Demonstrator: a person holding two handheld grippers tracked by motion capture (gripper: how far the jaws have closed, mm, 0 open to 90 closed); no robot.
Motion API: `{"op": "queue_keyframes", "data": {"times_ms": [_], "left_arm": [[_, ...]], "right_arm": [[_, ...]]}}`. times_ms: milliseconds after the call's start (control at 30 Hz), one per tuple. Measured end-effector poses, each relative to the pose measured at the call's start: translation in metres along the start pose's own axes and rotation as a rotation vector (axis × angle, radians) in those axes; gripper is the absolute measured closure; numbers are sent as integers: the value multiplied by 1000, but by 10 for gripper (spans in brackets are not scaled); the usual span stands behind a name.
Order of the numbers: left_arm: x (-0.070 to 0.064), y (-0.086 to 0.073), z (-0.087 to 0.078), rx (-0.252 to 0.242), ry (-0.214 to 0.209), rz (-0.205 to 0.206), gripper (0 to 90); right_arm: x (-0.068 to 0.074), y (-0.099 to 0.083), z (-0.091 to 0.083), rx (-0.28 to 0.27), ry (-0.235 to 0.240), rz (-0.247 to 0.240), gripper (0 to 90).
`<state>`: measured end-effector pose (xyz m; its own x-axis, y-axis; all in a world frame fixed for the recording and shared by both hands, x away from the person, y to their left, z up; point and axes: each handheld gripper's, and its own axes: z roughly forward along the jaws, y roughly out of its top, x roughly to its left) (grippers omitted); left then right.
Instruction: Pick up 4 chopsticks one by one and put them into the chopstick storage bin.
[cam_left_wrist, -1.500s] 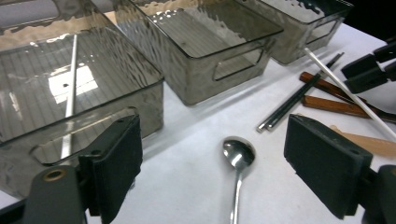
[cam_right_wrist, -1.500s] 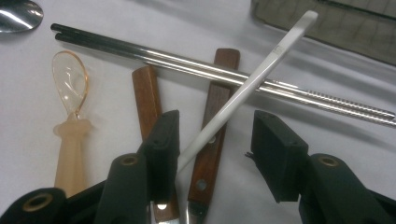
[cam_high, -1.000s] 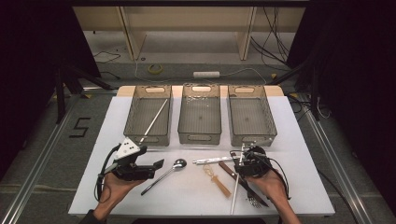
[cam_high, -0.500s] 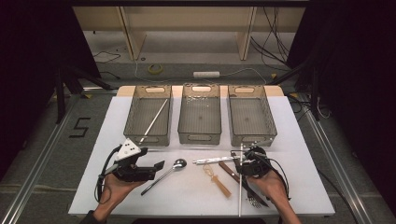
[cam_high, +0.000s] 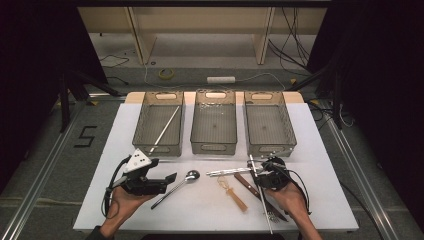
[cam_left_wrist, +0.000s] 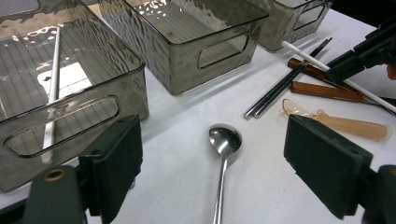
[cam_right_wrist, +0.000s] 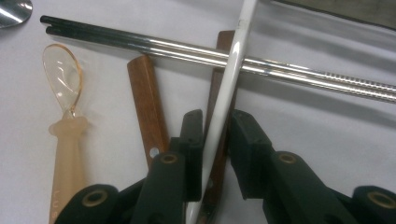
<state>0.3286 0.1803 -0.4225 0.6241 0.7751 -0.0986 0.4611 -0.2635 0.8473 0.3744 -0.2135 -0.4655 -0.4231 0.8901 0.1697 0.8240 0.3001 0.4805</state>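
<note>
My right gripper (cam_high: 258, 173) (cam_right_wrist: 217, 126) is shut on a white chopstick (cam_high: 263, 206) (cam_right_wrist: 233, 60), held aslant above the table over a pair of metal chopsticks (cam_high: 230, 171) (cam_right_wrist: 187, 49) and two brown wooden handles (cam_high: 254, 190) (cam_right_wrist: 147, 102). In the left gripper view that white chopstick (cam_left_wrist: 308, 55) pokes out of the far black jaws. My left gripper (cam_high: 169, 181) (cam_left_wrist: 215, 140) stands open, low over the table, with the bowl of a metal spoon (cam_high: 180, 184) (cam_left_wrist: 225, 140) lying between its jaws, untouched. An amber plastic spoon (cam_high: 233, 193) (cam_left_wrist: 336, 123) (cam_right_wrist: 63, 93) lies beside the handles.
Three smoky clear bins stand in a row behind the cutlery: the left bin (cam_high: 159, 149) (cam_left_wrist: 70, 116) holds another white chopstick (cam_high: 165, 129) (cam_left_wrist: 53, 70); the middle bin (cam_high: 214, 148) and right bin (cam_high: 270, 148) hold nothing I can see. The white table's front edge (cam_high: 200, 227) runs just below both hands.
The white chopstick in my right gripper has swung, its near end now pointing further right. The left gripper has barely moved.
</note>
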Motion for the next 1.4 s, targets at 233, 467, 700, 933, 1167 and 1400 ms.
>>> {"op": "queue_keyframes", "data": {"times_ms": [233, 467, 700, 933, 1167, 1400], "left_arm": [[0, 0, 0, 4, -1, 5, 189], [0, 0, 0, 3, -2, 6, 189], [-1, 0, 0, 4, -5, 6, 189], [-1, 0, 0, 5, -6, 9, 189], [-1, 0, 0, 3, -9, 9, 189], [-1, 0, 2, 3, -13, 7, 190]], "right_arm": [[0, 0, -1, -10, -2, 4, 766], [-1, -1, -4, -16, 2, 11, 806], [2, -1, -4, -9, -10, 5, 826], [4, -1, -5, -11, -21, 2, 848], [9, -2, -9, -13, -19, -19, 850], [15, 0, -19, -42, 21, -55, 852]]}}
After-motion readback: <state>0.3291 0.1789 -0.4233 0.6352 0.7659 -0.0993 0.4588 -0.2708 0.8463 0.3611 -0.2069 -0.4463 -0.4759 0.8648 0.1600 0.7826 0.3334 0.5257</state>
